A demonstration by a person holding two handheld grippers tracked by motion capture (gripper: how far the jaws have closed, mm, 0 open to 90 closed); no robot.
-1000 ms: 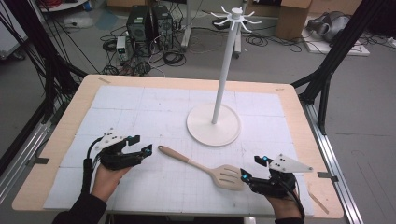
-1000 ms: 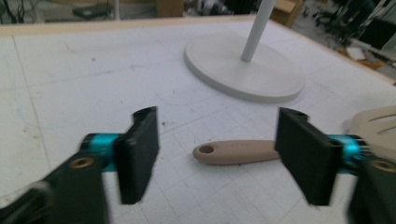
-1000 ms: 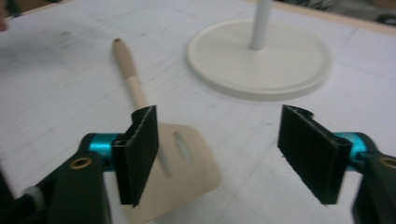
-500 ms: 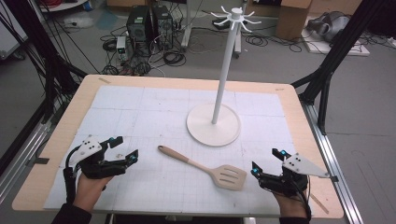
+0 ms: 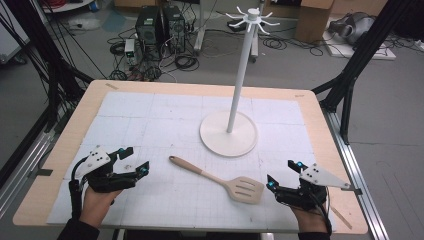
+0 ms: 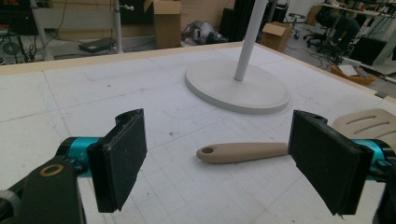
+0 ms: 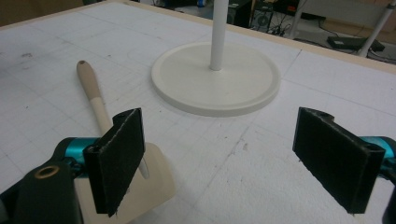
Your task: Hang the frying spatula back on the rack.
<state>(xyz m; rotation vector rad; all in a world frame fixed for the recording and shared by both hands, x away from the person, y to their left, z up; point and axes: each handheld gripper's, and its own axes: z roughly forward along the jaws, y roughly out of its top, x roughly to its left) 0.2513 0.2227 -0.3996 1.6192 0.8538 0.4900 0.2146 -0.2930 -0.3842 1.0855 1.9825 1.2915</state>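
So you're sitting at a point where nothing is hung yet: the spatula point(image 5: 220, 178) is lying flat on the worktop point(image 5: 60, 165), between your two hands and in front of the stand point(image 5: 229, 134), apart from its base. Handle end with the hole is pointing toward your left side, slotted blade toward your right.

You're holding the left gripper point(image 5: 135, 160) with jaws apart and nothing between them; in the left gripper view the handle tip point(image 6: 208, 152) is lying ahead of the jaws, not touched. You're holding the right gripper point(image 5: 281, 176) just beside the blade, and its jaws have just been opening; they're standing wide now with nothing clamped. In the right gripper view the blade point(image 7: 149, 186) is sitting low beside one jaw, partly hidden behind it, and I can't tell if it's brushing the pad.

Judging by the layout, the work looks like getting the spatula onto one of the hooks point(image 5: 252, 14) at the top of the stand. All of that is left: you're needing a fresh grasp, a lift, lining the handle hole up with a hook, and a release. Both hands are resting low near the front edge, so you're effectively at the start.
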